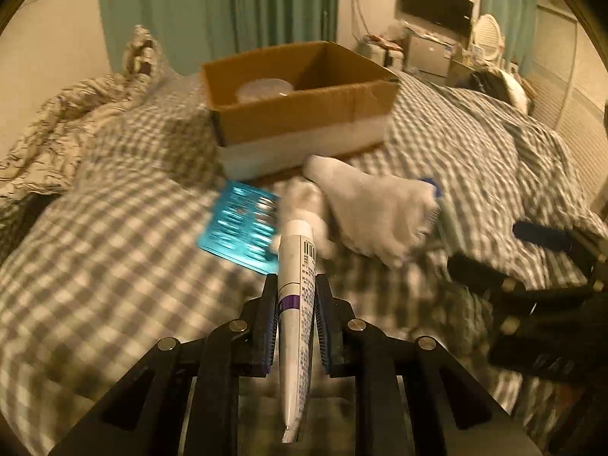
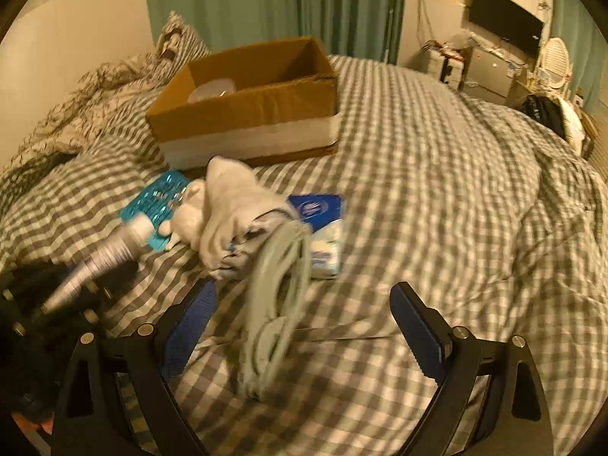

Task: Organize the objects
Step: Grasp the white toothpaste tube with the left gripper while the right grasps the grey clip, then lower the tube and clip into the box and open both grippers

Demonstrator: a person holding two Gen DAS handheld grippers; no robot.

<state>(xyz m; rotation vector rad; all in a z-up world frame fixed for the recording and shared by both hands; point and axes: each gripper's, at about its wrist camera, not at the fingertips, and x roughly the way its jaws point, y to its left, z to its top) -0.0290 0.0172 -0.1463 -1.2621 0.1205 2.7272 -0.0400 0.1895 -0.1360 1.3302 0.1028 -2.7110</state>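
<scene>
My left gripper (image 1: 295, 285) is shut on a white tube with a purple band (image 1: 298, 296), held above the checked bed; the tube also shows in the right wrist view (image 2: 114, 250). An open cardboard box (image 1: 304, 114) (image 2: 247, 114) stands ahead with a clear lidded tub (image 1: 266, 89) inside. Between box and grippers lie a blue blister pack (image 1: 243, 224) (image 2: 155, 201), a white glove (image 1: 376, 205) (image 2: 231, 205) and a blue-and-white packet (image 2: 323, 228). My right gripper (image 2: 304, 300) is open, its fingers either side of a coiled grey cable (image 2: 277, 304).
A checked duvet (image 2: 437, 209) covers the whole bed. Rumpled patterned bedding (image 1: 57, 125) lies at the left by the wall. Teal curtains, a wall screen (image 2: 505, 26) and cluttered furniture stand behind the bed. The right gripper's body (image 1: 539, 296) is at the left view's right edge.
</scene>
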